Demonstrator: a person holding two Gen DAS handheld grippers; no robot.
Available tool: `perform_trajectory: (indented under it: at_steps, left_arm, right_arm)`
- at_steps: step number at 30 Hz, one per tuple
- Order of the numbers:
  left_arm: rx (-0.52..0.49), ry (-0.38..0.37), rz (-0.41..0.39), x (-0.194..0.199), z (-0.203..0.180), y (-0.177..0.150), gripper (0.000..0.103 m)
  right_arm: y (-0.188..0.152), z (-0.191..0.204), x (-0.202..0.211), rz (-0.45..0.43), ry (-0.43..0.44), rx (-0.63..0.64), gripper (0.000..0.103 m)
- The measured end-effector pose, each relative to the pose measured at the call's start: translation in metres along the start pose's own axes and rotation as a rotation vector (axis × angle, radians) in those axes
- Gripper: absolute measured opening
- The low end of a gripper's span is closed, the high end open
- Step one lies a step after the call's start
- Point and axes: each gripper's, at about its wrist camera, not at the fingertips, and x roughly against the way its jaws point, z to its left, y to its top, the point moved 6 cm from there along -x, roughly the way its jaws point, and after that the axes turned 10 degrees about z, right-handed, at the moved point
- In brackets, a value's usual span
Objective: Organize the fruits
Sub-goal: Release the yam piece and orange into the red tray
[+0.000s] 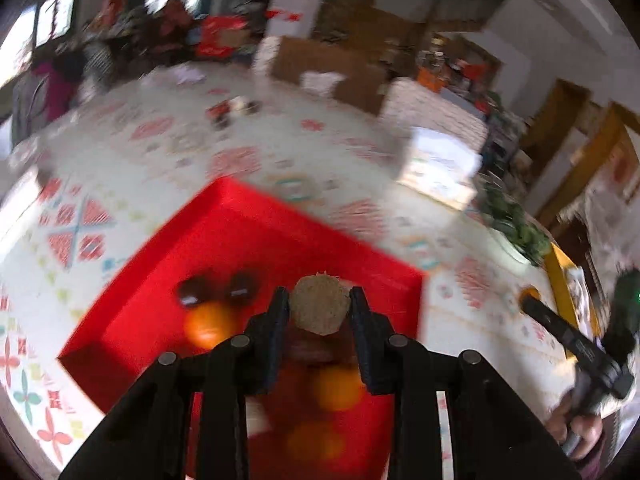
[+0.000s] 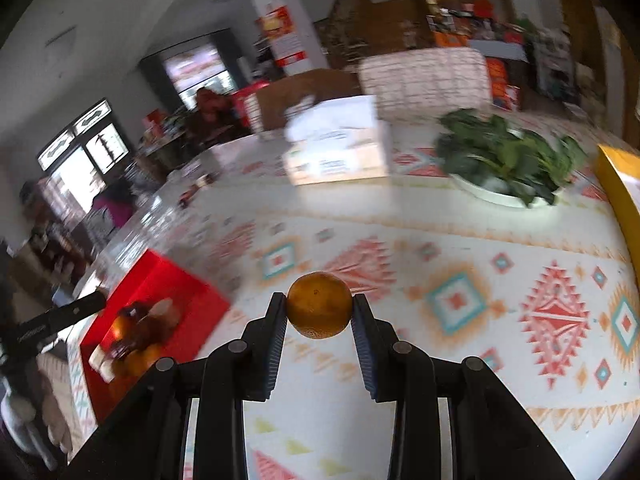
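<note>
left wrist view
left gripper (image 1: 319,312): jaws closed on a brown fuzzy fruit, one pad on each side of it
brown fruit (image 1: 319,309): round, rough skinned, looks like a kiwi; held above the red tray
red tray (image 1: 240,236): lies on the table right under the gripper, blurred
fruit in the tray: oranges (image 1: 206,326) and two dark round fruits (image 1: 218,292), all blurred; more orange shapes low in the tray behind the jaws
table (image 1: 160,140): covered with a white cloth with red and teal patterns
right gripper (image 1: 532,298): seen at the right edge, over the table beside the tray, an orange at its tip; a hand (image 1: 576,432) grips its handle
far side: a tissue box (image 1: 440,168) and a bowl of green leaves (image 1: 516,228)

right wrist view
right gripper (image 2: 319,306): jaws closed on an orange, pads pressing both sides
orange (image 2: 319,305): held clear above the patterned table (image 2: 440,232), well apart from the tray
red tray (image 2: 160,280): at the left, holding a blurred heap of fruit
left gripper (image 2: 60,318): dark arm at the left edge beside the tray; its jaws cannot be told here
behind: tissue box (image 2: 336,152), white bowl of green leaves (image 2: 508,160), a yellow box (image 2: 620,184) at the right edge
</note>
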Motion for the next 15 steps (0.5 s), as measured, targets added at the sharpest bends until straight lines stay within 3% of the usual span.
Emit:
perform_trajectory:
  at_steps: [6, 10, 15]
  left_arm:
    - [0.064, 0.024, 0.049, -0.024, 0.042, 0.014, 0.03]
    - [0.08, 0.013, 0.085, -0.043, 0.052, 0.016, 0.03]
    - [0.095, -0.025, 0.078, -0.042, 0.055, 0.014, 0.03]
  right_arm:
    - [-0.019, 0.077, -0.028, 0.095, 0.063, 0.11, 0.036]
    - [-0.033, 0.133, -0.05, 0.157, 0.093, 0.209, 0.036]
    - [-0.04, 0.168, -0.073, 0.213, 0.107, 0.272, 0.036]
